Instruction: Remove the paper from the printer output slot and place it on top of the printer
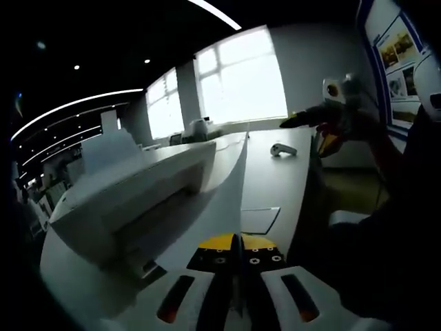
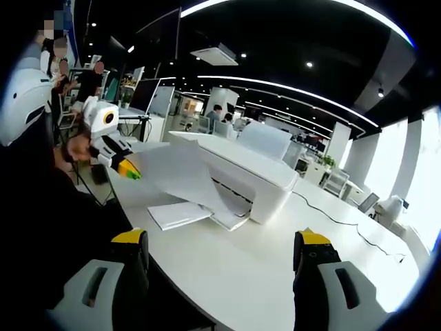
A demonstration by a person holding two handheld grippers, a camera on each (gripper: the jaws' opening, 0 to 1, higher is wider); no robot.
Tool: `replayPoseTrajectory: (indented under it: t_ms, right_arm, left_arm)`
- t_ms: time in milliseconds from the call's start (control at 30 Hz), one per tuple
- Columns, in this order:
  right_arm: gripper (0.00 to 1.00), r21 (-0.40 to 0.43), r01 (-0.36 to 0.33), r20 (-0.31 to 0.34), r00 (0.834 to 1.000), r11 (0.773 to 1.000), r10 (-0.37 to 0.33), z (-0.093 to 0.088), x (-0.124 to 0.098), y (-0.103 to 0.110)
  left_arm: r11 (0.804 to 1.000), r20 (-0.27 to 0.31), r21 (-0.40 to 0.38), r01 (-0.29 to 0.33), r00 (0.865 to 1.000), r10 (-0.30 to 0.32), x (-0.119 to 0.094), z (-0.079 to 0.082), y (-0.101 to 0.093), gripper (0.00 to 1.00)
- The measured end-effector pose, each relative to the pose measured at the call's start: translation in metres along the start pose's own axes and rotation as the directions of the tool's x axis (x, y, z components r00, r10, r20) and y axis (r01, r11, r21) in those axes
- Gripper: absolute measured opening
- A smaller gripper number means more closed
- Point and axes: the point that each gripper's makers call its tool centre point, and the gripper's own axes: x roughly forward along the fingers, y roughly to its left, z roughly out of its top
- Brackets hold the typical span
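Observation:
My left gripper is shut on the edge of a white paper sheet. The sheet runs away from the jaws, seen nearly edge-on, beside the white printer. In the right gripper view the same left gripper holds the paper lifted in front of the printer, and the sheet's far edge reaches toward the output tray. My right gripper is open with nothing between its wide-apart jaws, well back from the printer. It also hovers over the table's far side as the right gripper.
A second sheet lies flat on the white table in front of the printer. A small white device rests further along the table. A cable trails beside the printer. People stand at the back left.

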Motion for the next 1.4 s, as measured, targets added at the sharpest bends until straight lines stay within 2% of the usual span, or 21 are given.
replayPoseTrajectory:
  t_ms: [1100, 1400]
  right_arm:
    - [0.82, -0.003, 0.000, 0.001, 1.000, 1.000, 0.000, 0.002, 0.000, 0.001]
    - [0.82, -0.003, 0.000, 0.001, 1.000, 1.000, 0.000, 0.002, 0.001, 0.001]
  left_arm:
    - [0.998, 0.017, -0.053, 0.027, 1.000, -0.026, -0.006, 0.017, -0.006, 0.05]
    - [0.996, 0.053, -0.082, 0.026, 0.998, -0.021, -0.010, 0.026, -0.003, 0.05]
